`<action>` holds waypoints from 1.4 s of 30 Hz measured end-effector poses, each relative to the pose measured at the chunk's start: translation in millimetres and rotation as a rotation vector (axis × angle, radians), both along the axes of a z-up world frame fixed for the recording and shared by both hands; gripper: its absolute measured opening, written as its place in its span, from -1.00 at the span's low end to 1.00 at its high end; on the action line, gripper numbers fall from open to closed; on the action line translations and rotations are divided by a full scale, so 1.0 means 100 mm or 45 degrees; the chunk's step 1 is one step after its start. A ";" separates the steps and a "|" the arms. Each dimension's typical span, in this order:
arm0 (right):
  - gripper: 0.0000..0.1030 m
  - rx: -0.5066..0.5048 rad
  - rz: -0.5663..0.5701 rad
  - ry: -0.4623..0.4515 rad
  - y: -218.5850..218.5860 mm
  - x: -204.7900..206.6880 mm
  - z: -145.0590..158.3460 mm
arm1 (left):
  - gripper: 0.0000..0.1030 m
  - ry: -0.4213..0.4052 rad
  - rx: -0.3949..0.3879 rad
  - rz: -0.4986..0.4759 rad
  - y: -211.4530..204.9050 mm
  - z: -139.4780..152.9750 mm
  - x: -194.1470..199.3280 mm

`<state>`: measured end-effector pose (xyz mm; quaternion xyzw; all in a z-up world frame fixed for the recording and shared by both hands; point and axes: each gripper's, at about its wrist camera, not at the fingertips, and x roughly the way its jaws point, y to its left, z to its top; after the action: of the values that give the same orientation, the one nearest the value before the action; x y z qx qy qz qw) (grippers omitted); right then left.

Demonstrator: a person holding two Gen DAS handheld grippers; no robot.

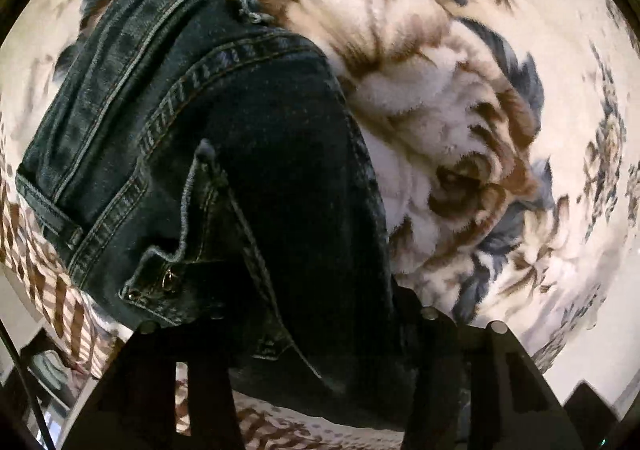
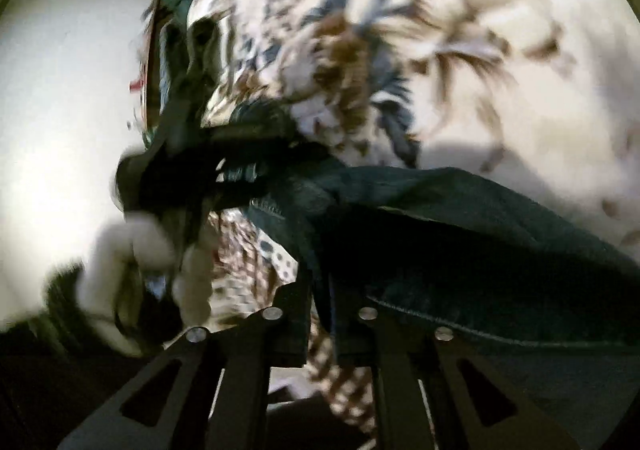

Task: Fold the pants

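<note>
Dark denim jeans (image 1: 248, 154) lay bunched on a plush floral blanket (image 1: 460, 122), waistband end toward the far left in the left wrist view, pocket rivets and a belt loop near the camera.

Left claw (image 1: 320, 354) pointed steeply down onto them, jaws part open with thick denim between; fingertips were buried in dark cloth, so I couldn't tell whether the pads actually pressed.

Right claw (image 2: 320, 330) was nearly closed, pinching a denim edge; cloth ran from the jaws up and to the right over the blanket. That view was motion-blurred. A gloved hand (image 2: 132, 258) of the person showed at its left.

Handling, my read: heavy, stiff-ish cloth, not fragile, not slippery on the pile blanket, so it would drag rather than slide. Seams and waistband are the thick, firm bits: best hold there or at a hem, through all layers. A single-layer pinch mid-leg would likely let the rest sag and unfold.
</note>
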<state>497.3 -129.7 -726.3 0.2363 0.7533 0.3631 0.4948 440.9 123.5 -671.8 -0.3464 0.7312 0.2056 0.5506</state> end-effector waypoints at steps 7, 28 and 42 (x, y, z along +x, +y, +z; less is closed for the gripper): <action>0.15 -0.017 0.042 0.121 0.16 0.33 -0.31 | -0.09 -0.038 -0.036 0.018 0.06 0.03 -0.13; -0.24 0.214 -0.246 0.630 0.25 0.56 -1.00 | 0.34 -0.265 -0.132 0.055 0.61 0.48 -0.44; -0.25 -0.205 -0.266 0.080 -0.56 1.27 -0.17 | 0.38 -0.295 -0.084 0.187 1.00 0.40 -0.61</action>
<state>623.9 -186.1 -743.2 0.2842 0.7665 0.2403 0.5234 380.0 223.1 -631.5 -0.4383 0.6417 0.1799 0.6031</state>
